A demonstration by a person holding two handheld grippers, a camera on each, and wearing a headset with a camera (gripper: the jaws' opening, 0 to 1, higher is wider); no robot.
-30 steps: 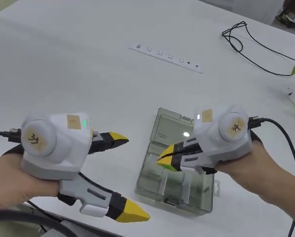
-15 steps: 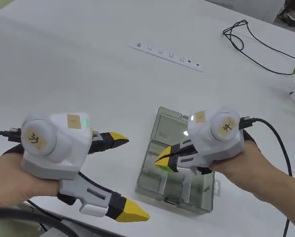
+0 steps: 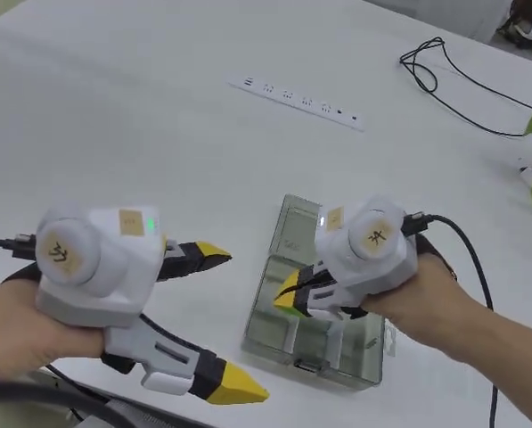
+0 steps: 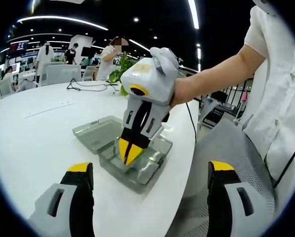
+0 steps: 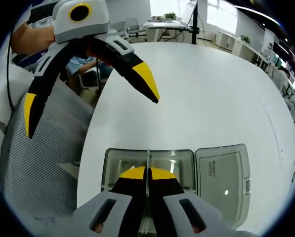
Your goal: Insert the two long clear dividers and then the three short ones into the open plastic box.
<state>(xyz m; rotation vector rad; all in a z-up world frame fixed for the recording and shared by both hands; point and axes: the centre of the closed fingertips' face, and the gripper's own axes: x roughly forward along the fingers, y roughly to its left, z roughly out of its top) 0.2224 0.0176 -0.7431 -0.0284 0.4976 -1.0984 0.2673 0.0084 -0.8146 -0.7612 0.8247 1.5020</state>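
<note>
The right hand-held gripper (image 5: 147,174) is clenched on a thin clear divider (image 5: 148,158), seen edge-on as a fine line between its yellow-tipped jaws. It hangs directly above the tray of the open plastic box (image 5: 107,170), tips pointing down into it. Whether this is a long or a short divider cannot be told. The left hand-held gripper (image 3: 227,321) is released, jaws spread wide and empty, off to the left of the box and well clear of it.

The divider looks light, stiff and slick: a thin plastic strip that would probably twist or slip in a loose pinch, and might crack if forced. It seems best held at the middle of its upper edge, so that both ends drop level into the wall grooves. The box is likely light enough to skate when pushed, so the free gripper may need to steady a wall. Pale upright strips show inside the tray, but whether they are moulded ribs or seated dividers is unclear.

The lid (image 3: 299,234) lies flat on the far side of the box. The bench (image 3: 159,134) is smooth and white. A white power strip (image 3: 297,98) lies well beyond the box, with a looped black cable (image 3: 444,76) further right. Beyond the box, the left gripper view shows an office with ceiling strip lights, other tables and people.
</note>
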